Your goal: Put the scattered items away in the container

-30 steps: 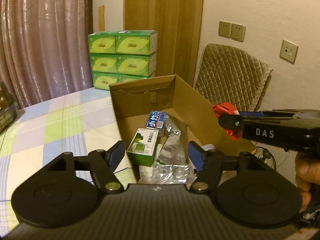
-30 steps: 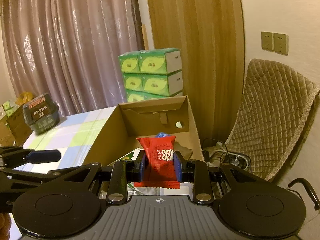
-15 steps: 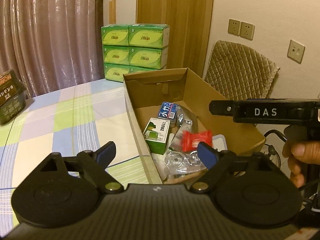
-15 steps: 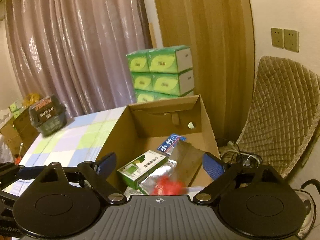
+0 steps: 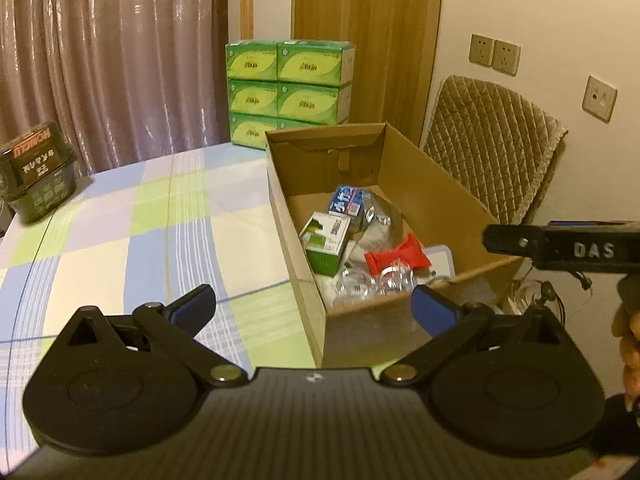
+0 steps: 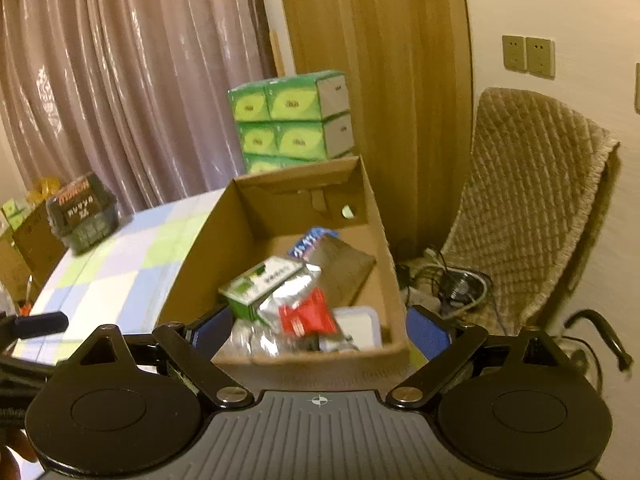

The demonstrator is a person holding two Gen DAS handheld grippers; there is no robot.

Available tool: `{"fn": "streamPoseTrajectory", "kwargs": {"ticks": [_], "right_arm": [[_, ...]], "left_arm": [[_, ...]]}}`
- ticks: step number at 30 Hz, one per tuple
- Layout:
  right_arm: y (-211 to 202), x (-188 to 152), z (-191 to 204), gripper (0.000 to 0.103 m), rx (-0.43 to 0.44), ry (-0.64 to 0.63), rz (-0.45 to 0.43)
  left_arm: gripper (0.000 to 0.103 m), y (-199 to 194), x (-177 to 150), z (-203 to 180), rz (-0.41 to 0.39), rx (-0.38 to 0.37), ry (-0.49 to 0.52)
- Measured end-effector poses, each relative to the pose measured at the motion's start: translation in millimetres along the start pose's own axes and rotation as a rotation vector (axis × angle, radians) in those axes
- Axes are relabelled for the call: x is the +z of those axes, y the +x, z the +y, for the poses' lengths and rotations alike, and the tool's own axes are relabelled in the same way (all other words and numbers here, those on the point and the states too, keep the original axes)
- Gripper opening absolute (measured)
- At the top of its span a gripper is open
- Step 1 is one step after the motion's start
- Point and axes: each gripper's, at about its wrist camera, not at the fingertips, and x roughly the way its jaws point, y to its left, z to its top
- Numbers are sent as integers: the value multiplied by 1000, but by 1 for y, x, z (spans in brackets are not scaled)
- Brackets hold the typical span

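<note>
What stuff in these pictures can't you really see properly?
- White container in the cardboard box: right wrist view, partly covered by the red packet and blurred; contents unknown.
- Clear plastic items: left wrist view, jumbled and see-through; I can't tell what they are.
- Print on the green and white box: too small to read.
- Cables by the chair: tangled, partly behind the box.
- Right gripper: in the left wrist view, cut off by the edge.
</note>
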Motion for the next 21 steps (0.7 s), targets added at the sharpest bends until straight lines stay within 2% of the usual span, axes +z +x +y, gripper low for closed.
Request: {"fn": "streamPoseTrajectory", "kwargs": {"ticks": [6,15,21], "right_arm": [[-34,-22,6,94,-52,-38,23],[-79,-51,17,99,-99,-105,42],[-109,-62,31,101,-102,-164,14]], "left_arm": [[102,-24,-12,-13,-2,48,-8],[102,-64,-20,-21,-26,49,-97],[102,-91,-25,-23,-44,56,-148]]}}
